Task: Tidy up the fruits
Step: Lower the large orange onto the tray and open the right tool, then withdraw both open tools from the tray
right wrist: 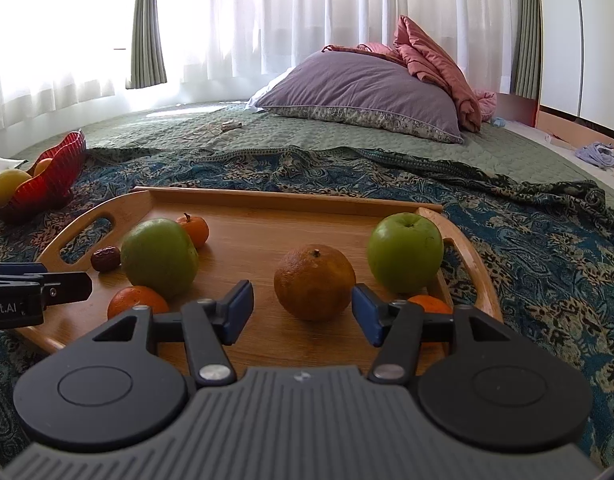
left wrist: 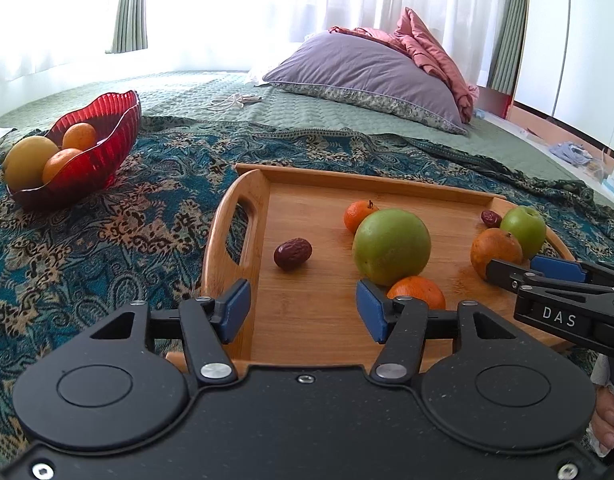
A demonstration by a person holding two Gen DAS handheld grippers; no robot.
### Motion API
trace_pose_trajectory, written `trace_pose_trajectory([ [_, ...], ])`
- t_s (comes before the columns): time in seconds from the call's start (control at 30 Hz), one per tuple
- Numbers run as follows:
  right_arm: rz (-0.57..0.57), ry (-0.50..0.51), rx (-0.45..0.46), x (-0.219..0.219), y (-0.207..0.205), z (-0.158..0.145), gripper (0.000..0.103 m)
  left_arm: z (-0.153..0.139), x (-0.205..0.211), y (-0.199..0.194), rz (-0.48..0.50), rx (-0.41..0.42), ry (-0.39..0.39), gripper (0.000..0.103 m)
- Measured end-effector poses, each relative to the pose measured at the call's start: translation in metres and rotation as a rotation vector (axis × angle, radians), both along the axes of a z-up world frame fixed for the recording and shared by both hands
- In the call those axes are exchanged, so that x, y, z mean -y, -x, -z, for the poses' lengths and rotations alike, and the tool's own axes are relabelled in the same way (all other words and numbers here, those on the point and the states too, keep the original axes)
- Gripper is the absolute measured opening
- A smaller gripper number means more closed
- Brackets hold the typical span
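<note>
Tray (right wrist: 267, 196), centre frame, long axis left-right: two green apples (right wrist: 159, 256), four oranges (right wrist: 314, 282), two dates (left wrist: 292, 253). Red bowl (left wrist: 103, 136), upper left: three fruits. Left gripper (left wrist: 303, 310) and right gripper (right wrist: 302, 310) open, empty.

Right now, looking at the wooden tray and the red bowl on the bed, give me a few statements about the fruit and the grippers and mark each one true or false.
1. The red bowl already holds fruit. True.
2. The right gripper is clamped on the dull orange. False: its fingers stand open, apart from the orange.
3. Two green apples lie on the wooden tray. True: the bigger green apple and the smaller green apple.
4. The left gripper holds a red date. False: it is open and empty.
</note>
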State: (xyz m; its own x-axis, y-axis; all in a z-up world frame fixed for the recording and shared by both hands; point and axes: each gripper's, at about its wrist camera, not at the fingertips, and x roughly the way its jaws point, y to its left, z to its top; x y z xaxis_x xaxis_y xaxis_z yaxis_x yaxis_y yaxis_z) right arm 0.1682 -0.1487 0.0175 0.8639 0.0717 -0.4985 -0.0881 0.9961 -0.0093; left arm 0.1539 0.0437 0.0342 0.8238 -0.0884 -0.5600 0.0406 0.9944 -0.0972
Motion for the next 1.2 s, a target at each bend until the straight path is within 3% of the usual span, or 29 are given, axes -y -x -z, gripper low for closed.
trace_pose_trajectory([
  [0.57,0.007,0.076,0.088,-0.001,0.075,-0.004,0.074,-0.001,0.015,0.056,-0.002,0.014,-0.026,0.062],
  [0.93,0.026,0.078,0.042,0.005,0.102,0.014,0.077,0.015,0.029,0.077,0.027,-0.015,-0.083,0.07],
  [1.2,0.057,0.095,-0.032,0.006,0.1,0.023,0.082,0.022,0.035,0.079,0.034,-0.039,-0.106,0.083],
])
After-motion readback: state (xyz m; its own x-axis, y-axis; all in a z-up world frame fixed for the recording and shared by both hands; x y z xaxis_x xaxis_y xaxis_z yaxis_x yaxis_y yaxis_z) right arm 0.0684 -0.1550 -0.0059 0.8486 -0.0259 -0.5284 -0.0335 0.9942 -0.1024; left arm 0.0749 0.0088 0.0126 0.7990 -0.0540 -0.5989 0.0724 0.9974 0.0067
